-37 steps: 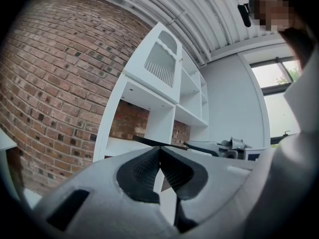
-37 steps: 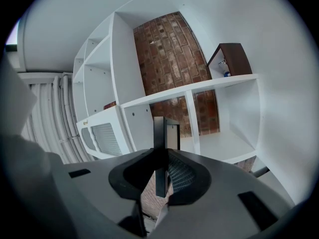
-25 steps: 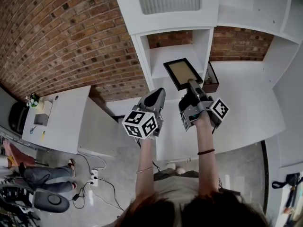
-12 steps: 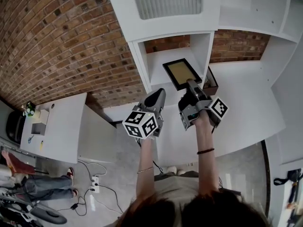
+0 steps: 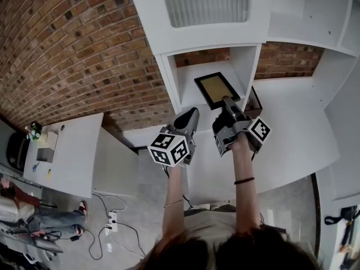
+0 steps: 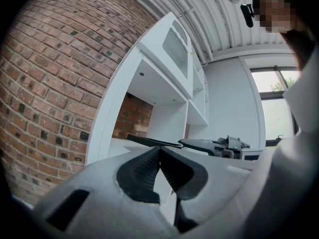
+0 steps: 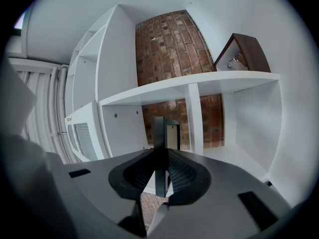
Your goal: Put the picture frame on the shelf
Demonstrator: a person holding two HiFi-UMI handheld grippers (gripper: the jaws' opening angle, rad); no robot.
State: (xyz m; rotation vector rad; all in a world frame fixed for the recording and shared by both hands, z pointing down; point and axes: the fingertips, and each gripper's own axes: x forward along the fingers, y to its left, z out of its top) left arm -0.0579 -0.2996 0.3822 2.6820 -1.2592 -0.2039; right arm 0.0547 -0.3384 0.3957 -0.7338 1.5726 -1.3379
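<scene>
In the upper centre of the head view, the white shelf [image 5: 167, 77] opens toward us, and we judge its middle compartment to be the likely spot. The picture frame [image 5: 216, 89] hangs at that compartment's mouth, face up. The right gripper [image 5: 226, 102] pinches it by the near edge, probably so the far end can go in first. Just left, the left gripper [image 5: 191, 114] has its jaws pressed together on nothing and looks idle. A dark brown box [image 5: 254, 100] sits right of the frame, partly covered by the right gripper. Whether the frame touches the shelf board we cannot tell. The right gripper view shows it only edge-on.
</scene>
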